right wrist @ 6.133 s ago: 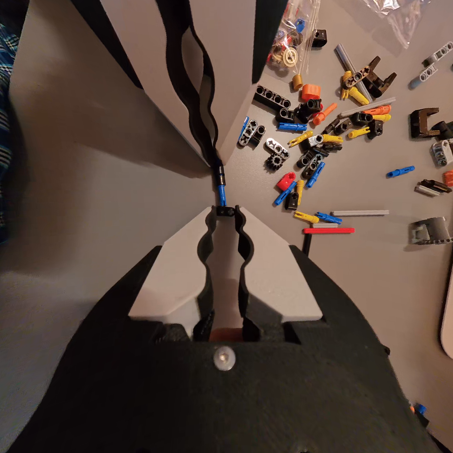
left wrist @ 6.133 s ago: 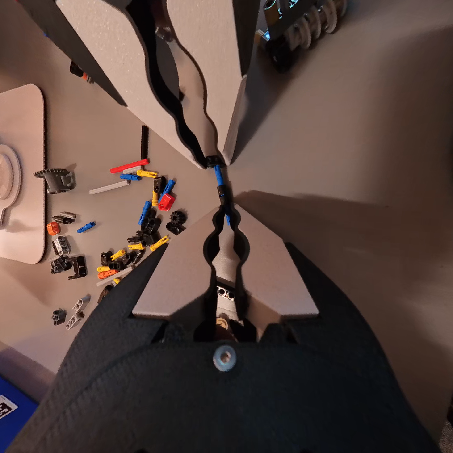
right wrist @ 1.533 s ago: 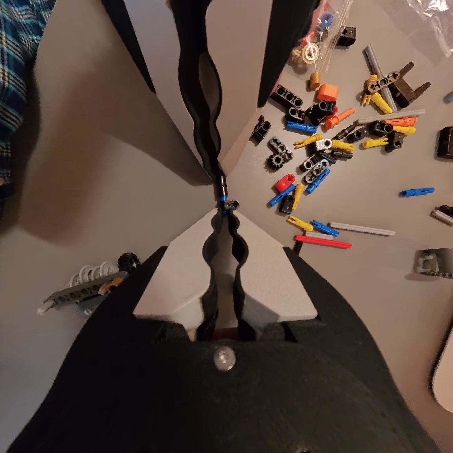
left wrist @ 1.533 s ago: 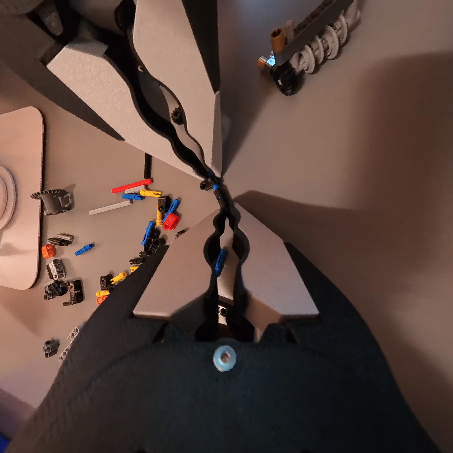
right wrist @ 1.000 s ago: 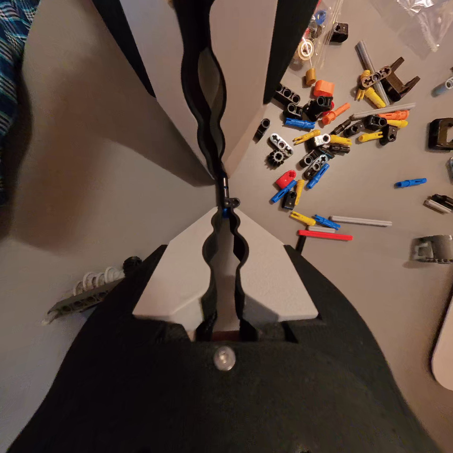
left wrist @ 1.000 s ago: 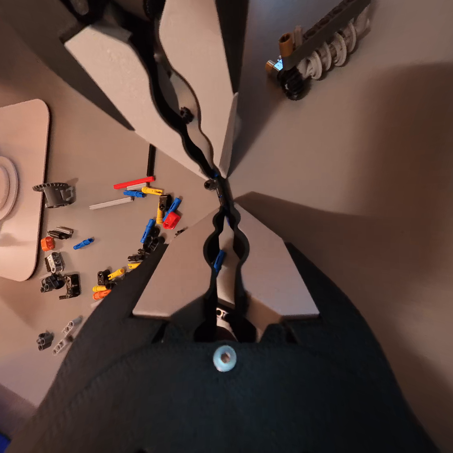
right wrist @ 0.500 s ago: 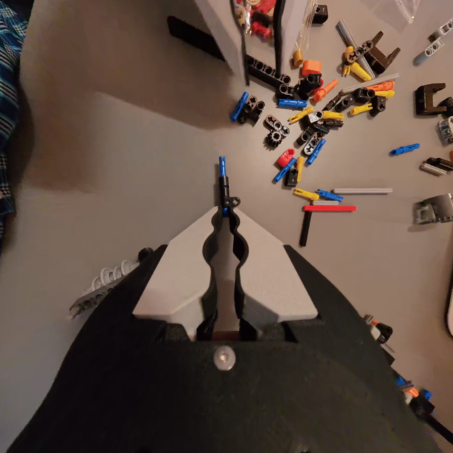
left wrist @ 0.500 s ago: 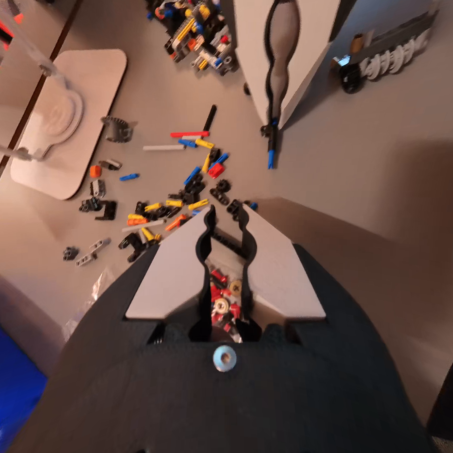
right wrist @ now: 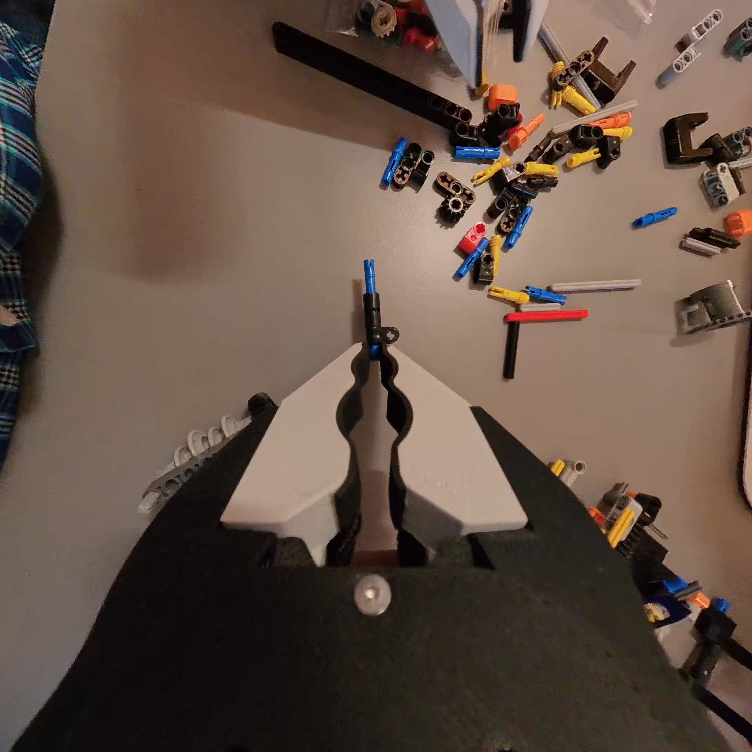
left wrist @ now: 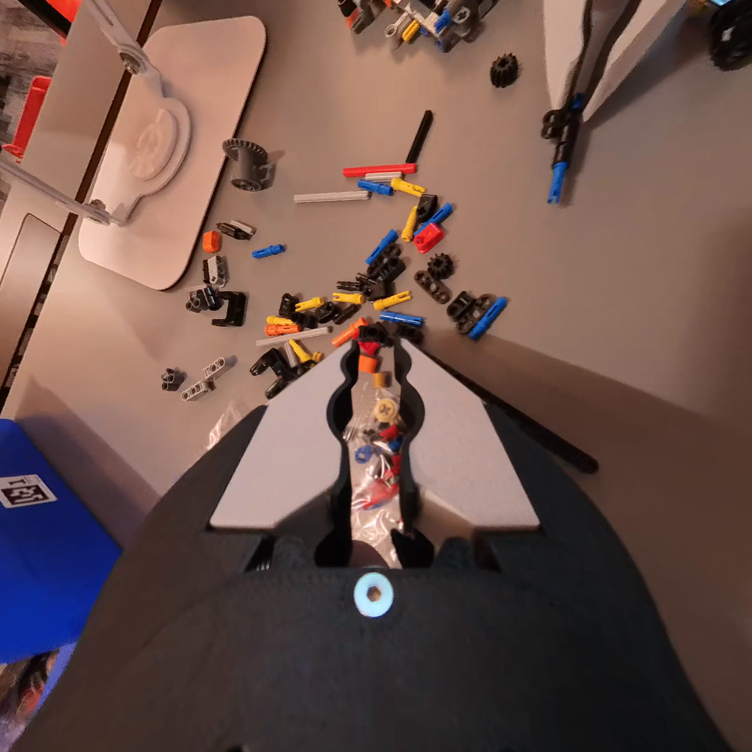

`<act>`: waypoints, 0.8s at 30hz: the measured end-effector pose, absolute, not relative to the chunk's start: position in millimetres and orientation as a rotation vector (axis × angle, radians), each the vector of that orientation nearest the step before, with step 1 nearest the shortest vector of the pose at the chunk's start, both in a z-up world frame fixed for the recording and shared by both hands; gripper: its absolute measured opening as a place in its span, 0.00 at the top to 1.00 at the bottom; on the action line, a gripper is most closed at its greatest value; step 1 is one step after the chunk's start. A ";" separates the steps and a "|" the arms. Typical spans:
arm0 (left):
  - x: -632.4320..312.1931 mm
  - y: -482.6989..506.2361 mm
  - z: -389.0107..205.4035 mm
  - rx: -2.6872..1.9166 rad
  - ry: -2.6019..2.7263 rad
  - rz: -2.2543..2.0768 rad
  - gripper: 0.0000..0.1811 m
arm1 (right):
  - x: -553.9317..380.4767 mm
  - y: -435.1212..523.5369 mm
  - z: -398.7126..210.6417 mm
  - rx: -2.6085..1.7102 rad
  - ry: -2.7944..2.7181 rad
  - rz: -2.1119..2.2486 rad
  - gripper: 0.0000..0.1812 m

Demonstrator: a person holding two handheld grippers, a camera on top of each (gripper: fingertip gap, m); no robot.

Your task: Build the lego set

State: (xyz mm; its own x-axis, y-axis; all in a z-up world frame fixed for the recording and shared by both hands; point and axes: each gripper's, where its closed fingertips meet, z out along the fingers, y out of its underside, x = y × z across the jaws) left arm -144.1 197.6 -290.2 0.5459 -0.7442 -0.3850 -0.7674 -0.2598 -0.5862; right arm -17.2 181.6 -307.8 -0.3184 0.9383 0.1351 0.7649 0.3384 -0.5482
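Observation:
My right gripper (right wrist: 376,350) is shut on a small assembly (right wrist: 372,309): a blue pin run through black connectors, its free blue end pointing forward above the grey table. It also shows in the left wrist view (left wrist: 563,146), held by the right gripper (left wrist: 571,110) at the upper right. My left gripper (left wrist: 375,346) is open and empty. It hovers over a clear bag of small parts (left wrist: 378,447) at the near edge of a pile of loose pins and connectors (left wrist: 382,268). In the right wrist view the left gripper (right wrist: 494,69) is at the top.
A white stand base (left wrist: 171,154) lies at the left and a blue box (left wrist: 40,549) at the lower left. A partly built model (left wrist: 419,20) and a black gear (left wrist: 504,71) are at the top. A long black beam (right wrist: 366,77) and a grey beam with white coils (right wrist: 195,451) lie nearby. The grippers' ends are close to 12 cm from one another.
My left gripper let go of the pin assembly, opened and pulled back over the bag and parts pile. My right gripper keeps hold of the assembly.

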 end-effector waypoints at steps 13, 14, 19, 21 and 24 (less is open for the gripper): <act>-142.0 213.1 -304.4 -2.077 1.231 -0.034 0.93 | -18.7 179.2 -309.6 -1.480 -2.162 0.571 0.99; -141.1 213.7 -304.8 -2.074 1.228 -0.042 0.93 | -18.9 179.1 -309.4 -1.479 -2.161 0.575 0.99; -141.8 215.5 -301.4 -2.053 1.208 -0.043 0.94 | -18.9 179.7 -308.3 -1.474 -2.154 0.582 0.99; -137.1 212.5 -295.7 -2.034 1.205 -0.061 0.94 | -18.1 179.6 -307.7 -1.472 -2.153 0.583 0.99; -121.0 203.0 -285.9 -1.995 1.250 -0.079 0.94 | -15.3 180.1 -306.7 -1.477 -2.150 0.585 0.99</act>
